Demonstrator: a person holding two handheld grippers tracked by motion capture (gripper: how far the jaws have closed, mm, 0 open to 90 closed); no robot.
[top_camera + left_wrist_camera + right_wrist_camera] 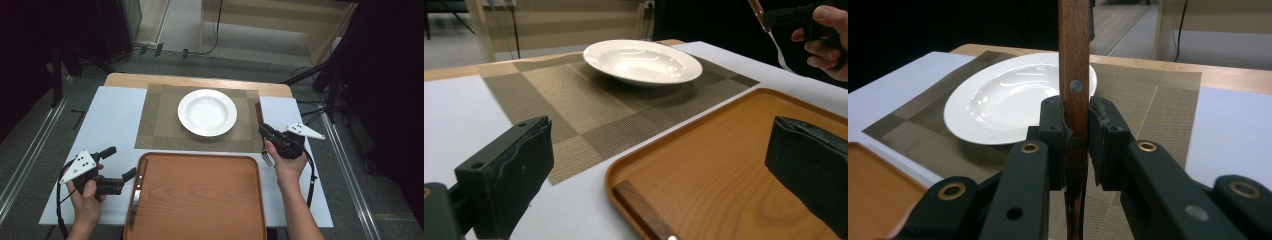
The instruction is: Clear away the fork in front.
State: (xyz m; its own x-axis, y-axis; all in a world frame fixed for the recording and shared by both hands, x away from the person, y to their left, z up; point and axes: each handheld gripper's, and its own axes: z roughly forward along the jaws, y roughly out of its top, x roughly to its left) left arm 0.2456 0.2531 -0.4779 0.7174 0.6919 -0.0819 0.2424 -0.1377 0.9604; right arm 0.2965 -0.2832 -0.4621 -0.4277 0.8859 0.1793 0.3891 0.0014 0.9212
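Observation:
My right gripper (pixel 264 131) (pixel 1077 125) is shut on a wooden-handled utensil (pixel 259 114) (pixel 1074 60), at the placemat's right edge just right of the white plate (pixel 207 112) (pixel 998 100). The handle points away from me and the metal end hangs below the hand; it looks toothed like a fork. My left gripper (pixel 121 161) (pixel 659 150) stands open and empty at the left rim of the orange tray (pixel 200 200) (pixel 724 165). A wooden-handled knife (pixel 136 197) (pixel 644 212) lies along the tray's left side, close to the jaws.
The plate sits on a brown woven placemat (pixel 155 120) (pixel 574 100), which lies on a white sheet (pixel 112 120) covering the wooden table. Dark stands and cables ring the table on the floor. In the left gripper view, the right hand (pixel 824 40) is at the far right.

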